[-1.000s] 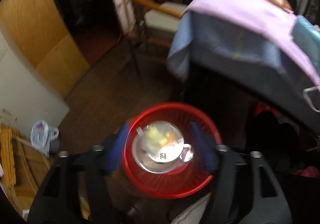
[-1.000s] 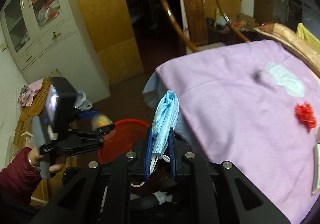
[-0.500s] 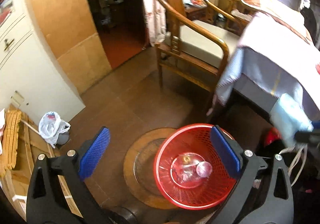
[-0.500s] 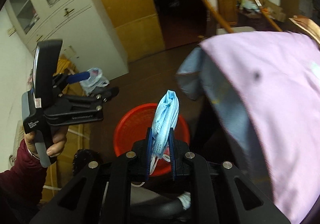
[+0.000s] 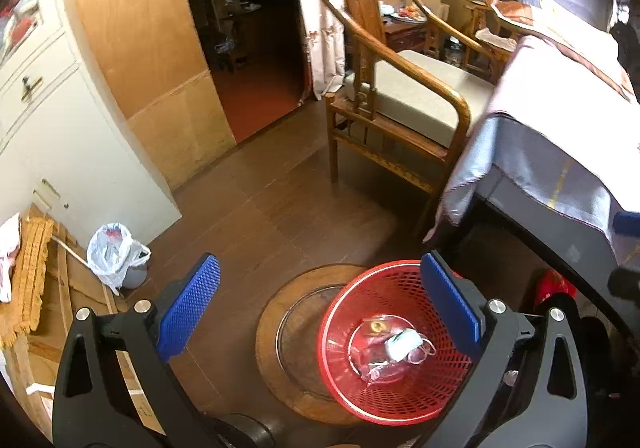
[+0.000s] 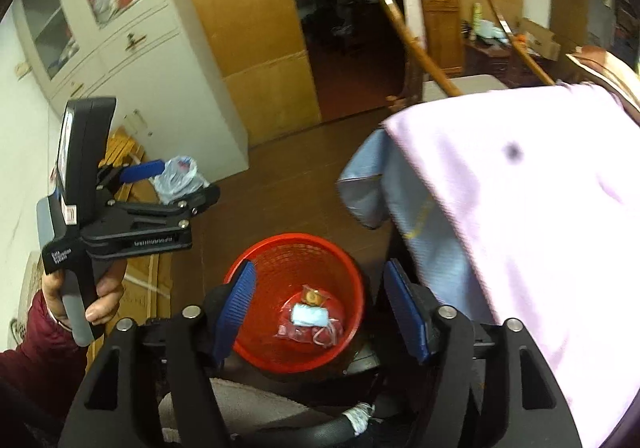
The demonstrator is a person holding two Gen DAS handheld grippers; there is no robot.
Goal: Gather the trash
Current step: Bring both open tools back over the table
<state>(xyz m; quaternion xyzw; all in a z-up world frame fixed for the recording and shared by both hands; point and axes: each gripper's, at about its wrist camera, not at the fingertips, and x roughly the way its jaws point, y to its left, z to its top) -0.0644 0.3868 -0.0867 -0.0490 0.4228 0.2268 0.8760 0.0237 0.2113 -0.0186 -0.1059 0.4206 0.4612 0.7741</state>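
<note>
so this is the drop-off step and it looks done: the blue face mask [image 6: 308, 315] is lying in the bottom of the red basket [image 6: 256, 260], on top of a crumpled clear wrapper [image 5: 374, 362]. the right gripper [image 6: 320, 308] hangs right above the basket, its jaws have just been opening and there's nothing between them. the left gripper [image 5: 320, 308] is spread wide and empty too, held off to the side above the floor. next move is probably going back for more trash, i'd guess on the purple bedspread [image 6: 520, 208] just beside the basket, though no trash shows on it here. that means swinging a claw up over the bed edge without snagging the hanging cloth.
</note>
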